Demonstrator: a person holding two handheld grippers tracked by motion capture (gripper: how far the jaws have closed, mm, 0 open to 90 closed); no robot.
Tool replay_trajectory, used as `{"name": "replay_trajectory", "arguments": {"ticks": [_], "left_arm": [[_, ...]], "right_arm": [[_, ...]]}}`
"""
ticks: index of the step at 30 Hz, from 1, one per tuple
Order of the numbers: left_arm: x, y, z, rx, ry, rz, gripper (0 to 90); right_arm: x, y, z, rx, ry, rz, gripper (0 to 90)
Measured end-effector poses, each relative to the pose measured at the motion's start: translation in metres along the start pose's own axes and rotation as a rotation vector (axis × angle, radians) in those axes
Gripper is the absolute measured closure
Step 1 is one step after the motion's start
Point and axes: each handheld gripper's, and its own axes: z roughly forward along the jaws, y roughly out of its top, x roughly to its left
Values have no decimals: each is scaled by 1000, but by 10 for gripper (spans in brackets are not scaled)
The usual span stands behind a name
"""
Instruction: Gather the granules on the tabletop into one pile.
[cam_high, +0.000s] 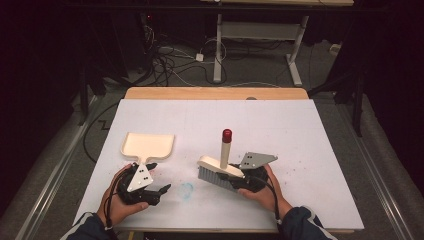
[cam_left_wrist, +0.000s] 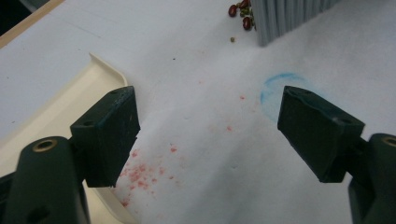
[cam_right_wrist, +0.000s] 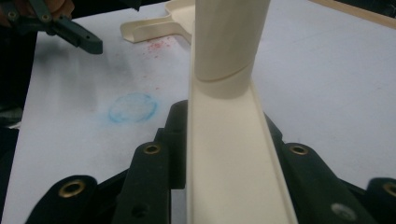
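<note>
My right gripper (cam_high: 239, 181) is clenched on the brush (cam_high: 220, 170) — its jaws press both sides of the cream back, which runs up between them in the right gripper view (cam_right_wrist: 233, 158). From above, the brush sits just right of the table's middle, near my edge. Its grey bristles (cam_high: 212, 178) point down at the white table (cam_high: 300, 150), and its handle stands up with a red cap (cam_high: 227, 135) on top. I cannot tell whether the bristle tips touch the surface.

My left gripper (cam_high: 160, 191) is released, with nothing between the jaws; in its own view they stand wide apart over bare tabletop (cam_left_wrist: 205, 135). It lies low over the near left part of the table, jaws aimed toward the brush.

The cream dustpan (cam_high: 148, 145) lies flat on the table just beyond my left hand (cam_high: 117, 200), its handle pointing back at me. In the left gripper view its rim (cam_left_wrist: 100, 70) runs just beside the left jaw — whether they touch I cannot tell.

A faint blue ring (cam_high: 186, 190) is drawn on the table between the two grippers. Reddish specks (cam_left_wrist: 140, 172) are scattered beside the dustpan's edge. A few dark red beans (cam_left_wrist: 240, 16) lie right against the bristles at the top of the left gripper view.
</note>
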Motion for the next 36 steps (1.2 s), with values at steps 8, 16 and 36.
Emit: {"name": "replay_trajectory", "arguments": {"ticks": [8, 16, 36], "left_arm": [[0, 0, -1, -5, 2, 1, 199], [1, 0, -2, -3, -13, -7, 201], [-3, -1, 0, 14, -48, 7, 205]], "right_arm": [[-2, 6, -9, -44, -69, 31, 678], [35, 27, 12, -97, -156, 91, 677], [43, 20, 45, -16, -431, 277, 677]]}}
